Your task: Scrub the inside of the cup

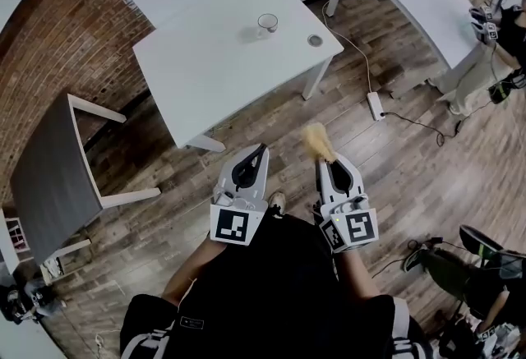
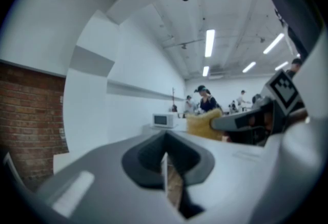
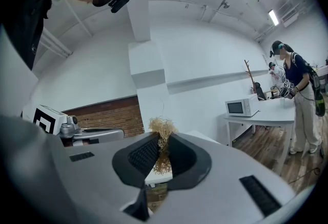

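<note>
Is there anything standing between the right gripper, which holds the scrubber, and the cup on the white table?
Nothing visible does. Between the right gripper, shut on the scrubber, and the cup lie only wooden floor and bare white table. A small round thing sits beside the cup, off that line.

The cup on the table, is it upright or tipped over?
Upright: the cup stands on its base on the white table, rim facing up.

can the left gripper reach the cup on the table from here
Probably not. The cup stands far across the white table, while the left gripper is near the person's body, short of it. Nothing blocks the way; stepping closer should do.
</note>
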Action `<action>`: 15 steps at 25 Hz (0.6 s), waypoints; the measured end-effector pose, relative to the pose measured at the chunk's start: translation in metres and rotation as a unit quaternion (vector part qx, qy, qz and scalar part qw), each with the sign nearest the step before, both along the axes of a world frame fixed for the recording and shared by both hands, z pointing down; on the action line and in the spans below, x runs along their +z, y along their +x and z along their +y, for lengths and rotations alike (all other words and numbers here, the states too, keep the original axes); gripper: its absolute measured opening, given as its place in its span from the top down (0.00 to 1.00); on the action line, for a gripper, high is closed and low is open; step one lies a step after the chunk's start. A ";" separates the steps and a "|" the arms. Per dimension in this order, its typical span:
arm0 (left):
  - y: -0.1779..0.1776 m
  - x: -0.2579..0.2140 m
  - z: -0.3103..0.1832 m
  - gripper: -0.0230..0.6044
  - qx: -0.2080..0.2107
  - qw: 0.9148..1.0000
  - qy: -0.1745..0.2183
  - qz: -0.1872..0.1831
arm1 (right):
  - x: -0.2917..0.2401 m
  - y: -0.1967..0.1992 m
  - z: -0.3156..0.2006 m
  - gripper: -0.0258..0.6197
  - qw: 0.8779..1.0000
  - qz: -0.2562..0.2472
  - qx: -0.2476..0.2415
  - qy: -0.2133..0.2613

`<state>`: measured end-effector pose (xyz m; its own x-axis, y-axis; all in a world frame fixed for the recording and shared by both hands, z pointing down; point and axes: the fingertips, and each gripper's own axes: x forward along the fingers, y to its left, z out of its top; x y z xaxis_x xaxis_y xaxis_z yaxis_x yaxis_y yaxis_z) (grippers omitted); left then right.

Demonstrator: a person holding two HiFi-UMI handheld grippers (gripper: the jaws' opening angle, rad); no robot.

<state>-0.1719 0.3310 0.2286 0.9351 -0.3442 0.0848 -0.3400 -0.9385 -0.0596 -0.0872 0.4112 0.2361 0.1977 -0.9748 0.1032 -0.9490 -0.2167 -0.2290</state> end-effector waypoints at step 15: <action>0.065 0.016 -0.092 0.96 0.013 1.000 -0.016 0.003 | 0.007 0.054 -0.082 0.91 1.000 0.009 0.005 -0.020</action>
